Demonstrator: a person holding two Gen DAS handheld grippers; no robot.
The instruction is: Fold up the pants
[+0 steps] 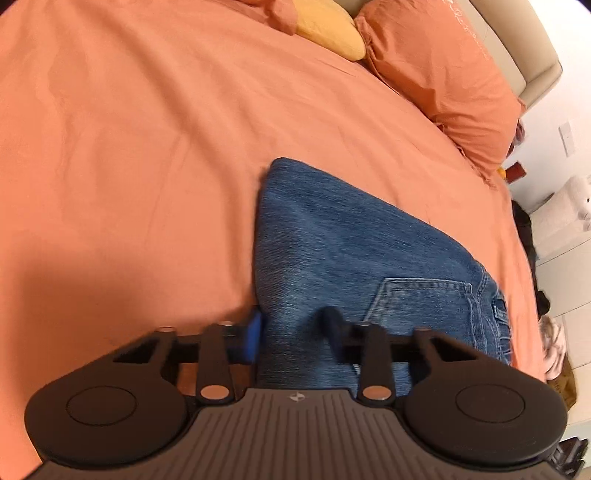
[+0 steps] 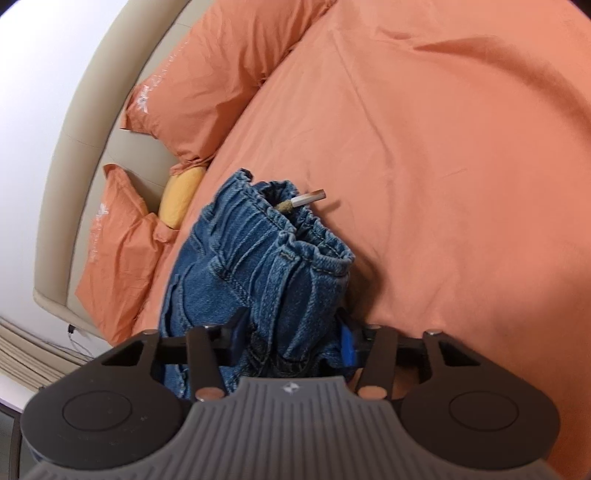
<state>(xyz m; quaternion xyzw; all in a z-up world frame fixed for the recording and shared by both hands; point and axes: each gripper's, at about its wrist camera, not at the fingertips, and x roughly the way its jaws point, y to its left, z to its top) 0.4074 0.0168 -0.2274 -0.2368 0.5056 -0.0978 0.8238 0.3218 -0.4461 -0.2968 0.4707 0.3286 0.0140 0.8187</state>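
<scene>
Blue denim pants lie on the orange bed sheet, back pocket up. My left gripper has its blue-padded fingers closed on the near edge of the pants. In the right wrist view the bunched elastic waistband rises in front of my right gripper, whose fingers clamp a thick fold of the denim. A drawstring with a metal tip sticks out of the waistband.
Orange pillows and a yellow cushion lie at the head of the bed, against a beige headboard. The bed edge and white furniture are to the right in the left wrist view.
</scene>
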